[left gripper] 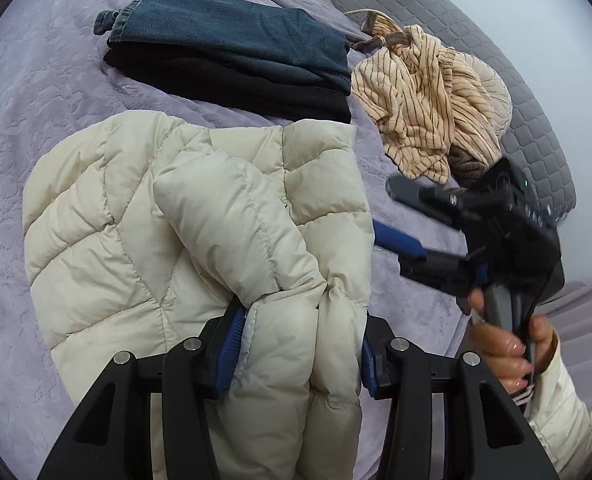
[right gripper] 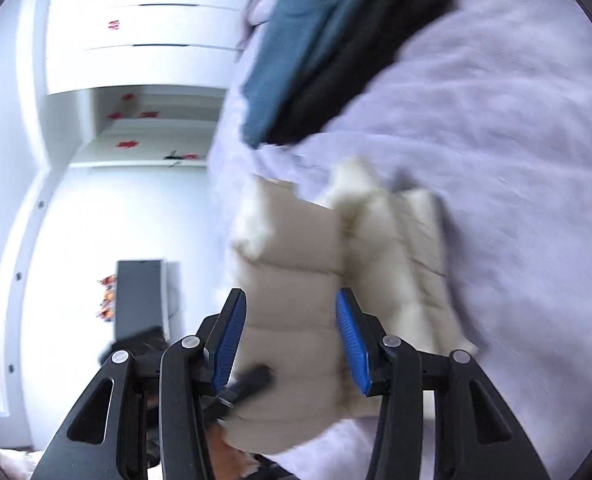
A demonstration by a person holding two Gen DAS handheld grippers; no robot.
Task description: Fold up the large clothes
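Left gripper [left gripper: 296,344] fingers pinch the cream quilted puffer jacket [left gripper: 184,216]; right gripper [left gripper: 388,212] fingers hang half-open, empty — the springy fold could pop open.

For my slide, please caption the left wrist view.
Left claw around a folded cream puffer jacket on a lilac bedspread.

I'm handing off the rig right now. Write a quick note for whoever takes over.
Left gripper: jaws around a thick fold of the cream puffer jacket at its near edge; pads touch the fabric.
Right gripper: open, empty, off to the jacket's right, above the bed.
Done: jeans folded on a black garment behind the jacket; jacket folded into a bundle.
Left: release or tidy the jacket, then fold the striped garment, which lies crumpled at the right.
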